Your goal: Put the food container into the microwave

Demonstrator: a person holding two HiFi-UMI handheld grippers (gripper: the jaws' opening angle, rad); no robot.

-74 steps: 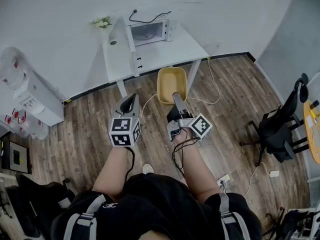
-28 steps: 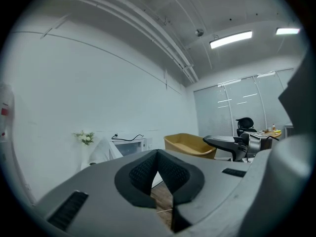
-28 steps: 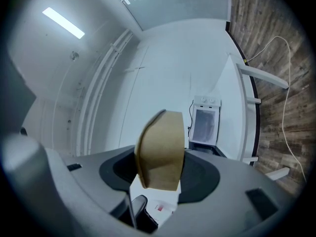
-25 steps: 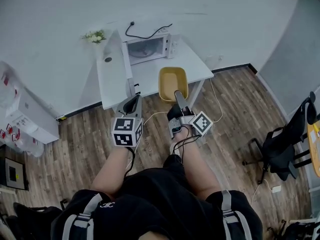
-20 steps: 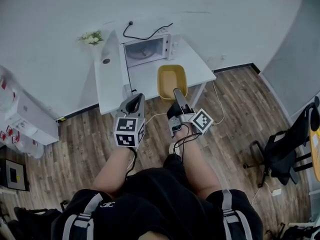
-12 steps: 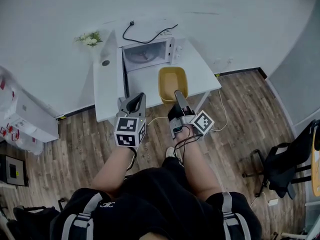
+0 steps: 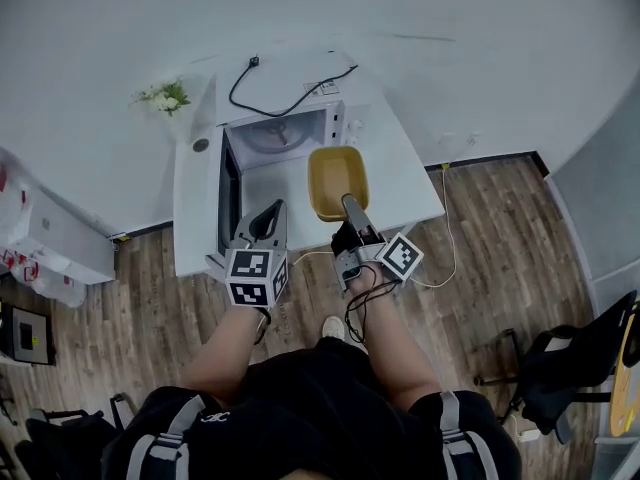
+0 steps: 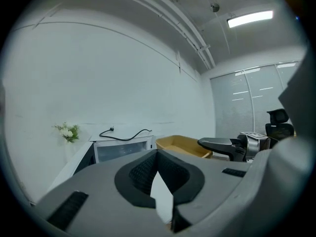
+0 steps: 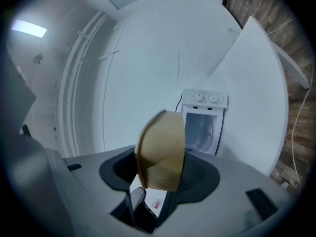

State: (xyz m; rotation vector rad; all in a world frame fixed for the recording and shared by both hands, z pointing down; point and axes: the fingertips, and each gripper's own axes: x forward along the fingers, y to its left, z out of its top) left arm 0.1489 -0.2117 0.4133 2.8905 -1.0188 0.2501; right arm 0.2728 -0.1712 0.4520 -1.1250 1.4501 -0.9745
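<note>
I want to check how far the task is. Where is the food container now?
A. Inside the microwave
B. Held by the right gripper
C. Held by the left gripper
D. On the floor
B: the right gripper is closed on the rim of the tan food container, which is not yet inside the open microwave.

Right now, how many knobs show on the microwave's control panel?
2, side by side on the microwave panel in the right gripper view: first knob, second knob. None looks hidden.

A white table stands against a white wall on wood-plank floor, a black chair well apart.
</note>
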